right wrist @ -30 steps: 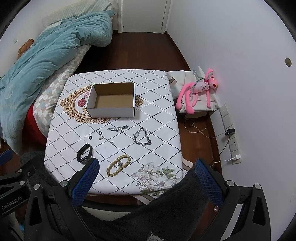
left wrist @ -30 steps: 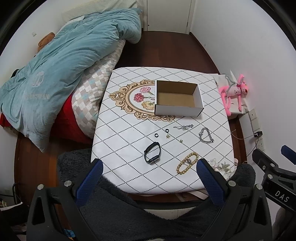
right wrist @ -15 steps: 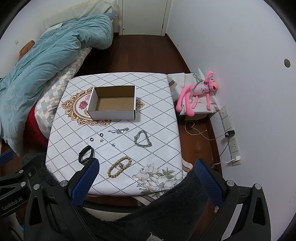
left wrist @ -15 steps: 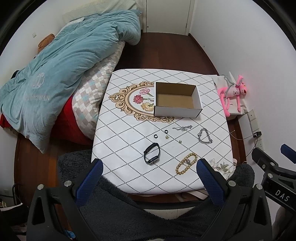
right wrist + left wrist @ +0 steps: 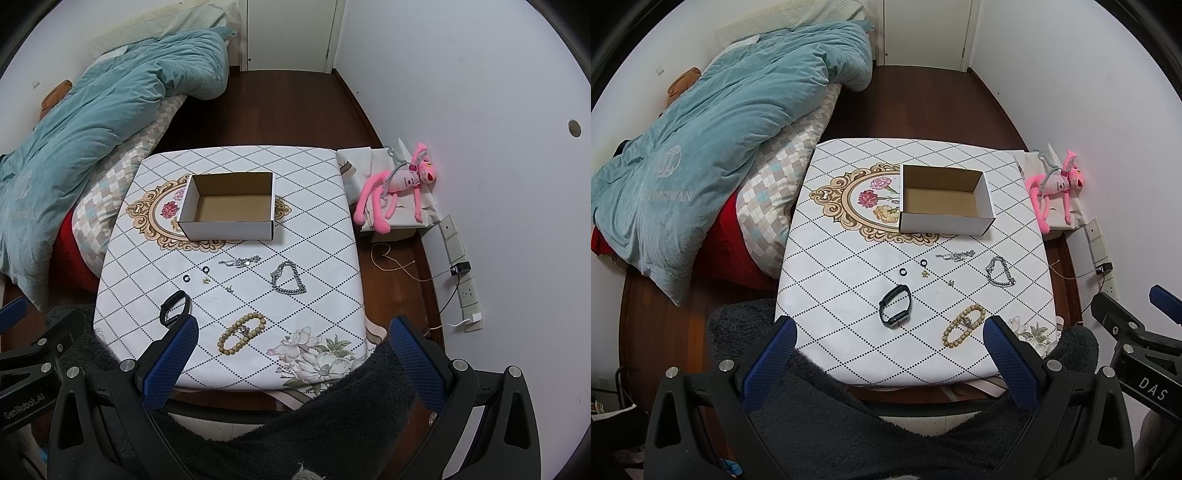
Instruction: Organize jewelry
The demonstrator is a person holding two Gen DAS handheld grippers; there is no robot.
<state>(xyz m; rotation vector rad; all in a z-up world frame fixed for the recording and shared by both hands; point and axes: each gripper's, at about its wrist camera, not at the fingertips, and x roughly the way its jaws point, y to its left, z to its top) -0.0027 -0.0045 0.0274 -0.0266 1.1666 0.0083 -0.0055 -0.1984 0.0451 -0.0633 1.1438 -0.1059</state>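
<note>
Left gripper [image 5: 888, 349] and right gripper [image 5: 293, 345] are both spread wide, holding nothing, above the near table [image 5: 849, 350] edge. Beaded bracelet [image 5: 242, 332] lies between the right fingers; cardboard box [image 5: 229, 225] stands well beyond.

Cardboard box [image 5: 945, 201]: matt white outside, raw brown inside; chain bracelet [image 5: 288, 277] shiny metal; beaded bracelet [image 5: 242, 333] matt wooden-looking beads; watch band [image 5: 896, 306] smooth black; tablecloth [image 5: 849, 258] smooth printed; duvet [image 5: 713, 147] soft teal cloth
</note>
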